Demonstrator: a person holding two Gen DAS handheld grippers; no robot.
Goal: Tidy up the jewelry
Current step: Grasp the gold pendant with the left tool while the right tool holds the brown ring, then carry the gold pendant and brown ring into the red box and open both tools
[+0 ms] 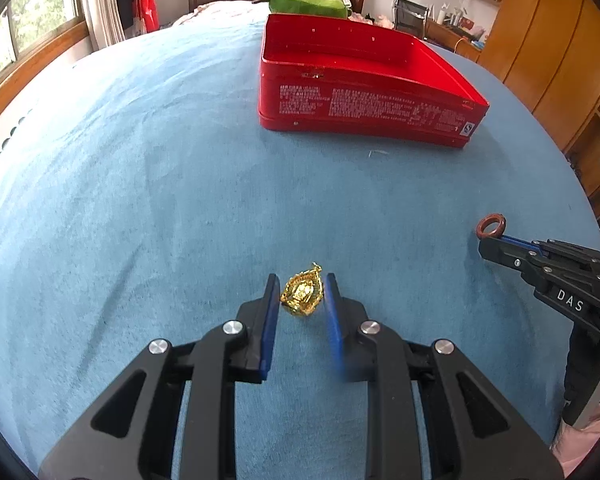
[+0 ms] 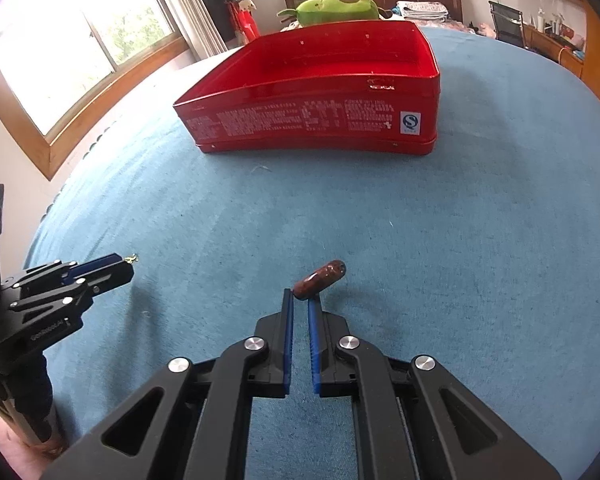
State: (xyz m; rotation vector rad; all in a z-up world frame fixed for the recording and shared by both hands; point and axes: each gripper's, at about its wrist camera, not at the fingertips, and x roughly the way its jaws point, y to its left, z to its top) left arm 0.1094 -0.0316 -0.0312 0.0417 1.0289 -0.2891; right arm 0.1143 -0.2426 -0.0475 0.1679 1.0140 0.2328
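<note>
We hold a small gold filigree pendant (image 1: 302,294) between the blue pads of our left gripper (image 1: 302,293), near the fingertips, and the pads press on it from both sides above the blue plush cloth (image 1: 140,200). Our right gripper (image 2: 303,297) is pinched on a reddish-brown stone ring (image 2: 320,279), which sticks out past the tips, up and to the right. Ahead of both grippers, well apart from them, sits an open red rectangular tin box (image 2: 312,120); most of its floor is hidden behind the near wall, so we cannot tell what lies inside. From the right wrist, only a gold tip of the pendant shows beyond the left fingers.
</note>
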